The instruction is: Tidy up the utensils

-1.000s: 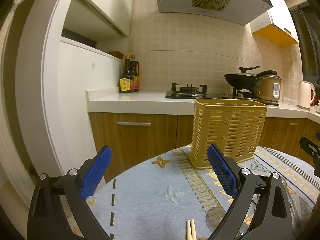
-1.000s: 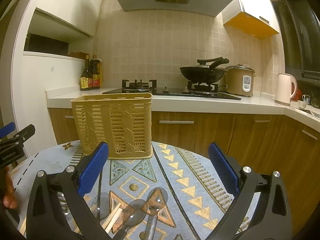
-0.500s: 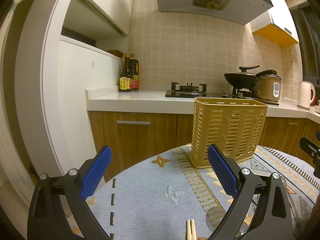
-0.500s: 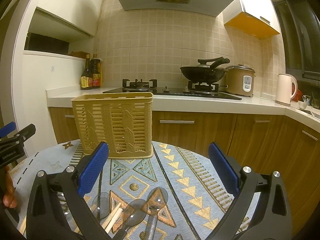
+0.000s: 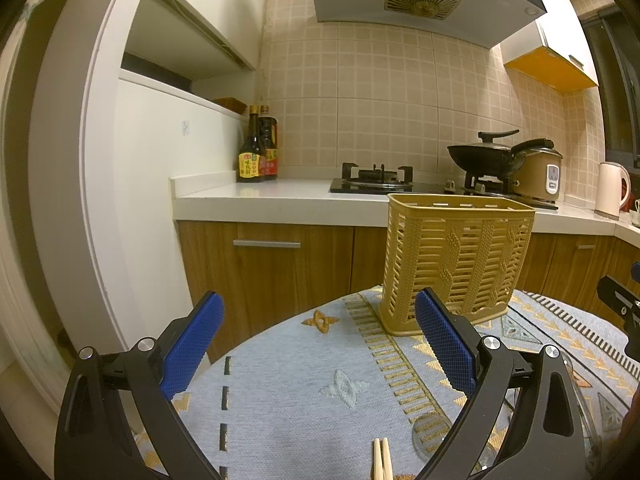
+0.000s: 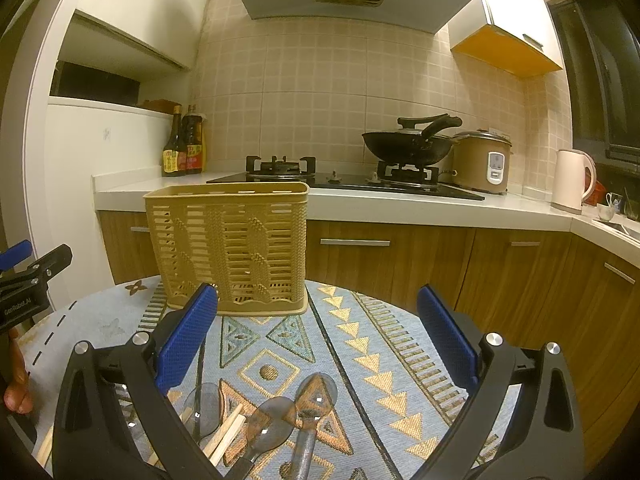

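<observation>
I am holding my right gripper (image 6: 318, 328) and my left gripper (image 5: 320, 336) spread wide and carrying nothing, and since a second ago nothing is changing, so no utensil is being sorted yet. Just under my right gripper the clear spoons (image 6: 276, 424) and wooden chopsticks (image 6: 224, 436) are lying on the patterned tablecloth (image 6: 400, 360), with the yellow basket (image 6: 228, 248) standing upright at the table's far edge. Beyond it the kitchen counter (image 6: 400, 200) is carrying a stove (image 6: 280, 168), a wok (image 6: 408, 148), sauce bottles (image 6: 184, 144), a rice cooker (image 6: 482, 160) and a kettle (image 6: 572, 180).
</observation>
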### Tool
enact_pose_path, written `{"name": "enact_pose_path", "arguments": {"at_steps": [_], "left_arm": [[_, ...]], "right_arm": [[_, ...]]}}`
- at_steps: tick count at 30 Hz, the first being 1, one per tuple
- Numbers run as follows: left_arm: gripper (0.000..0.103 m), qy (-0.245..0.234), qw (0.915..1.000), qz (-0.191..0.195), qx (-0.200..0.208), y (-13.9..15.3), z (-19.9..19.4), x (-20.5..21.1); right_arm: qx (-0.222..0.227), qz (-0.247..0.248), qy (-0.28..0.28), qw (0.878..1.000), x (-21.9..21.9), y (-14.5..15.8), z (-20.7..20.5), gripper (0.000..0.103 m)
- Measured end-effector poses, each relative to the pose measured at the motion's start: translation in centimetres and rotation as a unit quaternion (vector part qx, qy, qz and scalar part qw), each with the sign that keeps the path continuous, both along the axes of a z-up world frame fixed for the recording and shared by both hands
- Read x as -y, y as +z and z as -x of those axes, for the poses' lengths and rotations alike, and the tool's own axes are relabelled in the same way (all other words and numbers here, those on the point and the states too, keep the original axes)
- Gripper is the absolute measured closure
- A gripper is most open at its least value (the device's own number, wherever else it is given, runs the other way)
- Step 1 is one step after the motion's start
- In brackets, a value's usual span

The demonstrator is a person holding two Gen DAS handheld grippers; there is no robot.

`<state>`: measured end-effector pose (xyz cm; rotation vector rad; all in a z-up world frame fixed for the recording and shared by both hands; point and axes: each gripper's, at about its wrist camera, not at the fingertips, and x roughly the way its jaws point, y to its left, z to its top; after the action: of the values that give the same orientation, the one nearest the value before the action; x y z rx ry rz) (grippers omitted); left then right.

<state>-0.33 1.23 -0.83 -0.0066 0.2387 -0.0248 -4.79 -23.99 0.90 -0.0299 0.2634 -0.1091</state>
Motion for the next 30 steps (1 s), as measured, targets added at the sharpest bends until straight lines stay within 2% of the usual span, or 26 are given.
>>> {"name": "enact_pose_path", "arguments": {"at_steps": [30], "left_arm": [[0.01,-0.001,1.0,0.0,-0.003,-0.09,-0.1,0.07]], "right_arm": [[-0.004,0.006,0.004,1.0,-0.3,-0.03,-0.1,0.008]]}}
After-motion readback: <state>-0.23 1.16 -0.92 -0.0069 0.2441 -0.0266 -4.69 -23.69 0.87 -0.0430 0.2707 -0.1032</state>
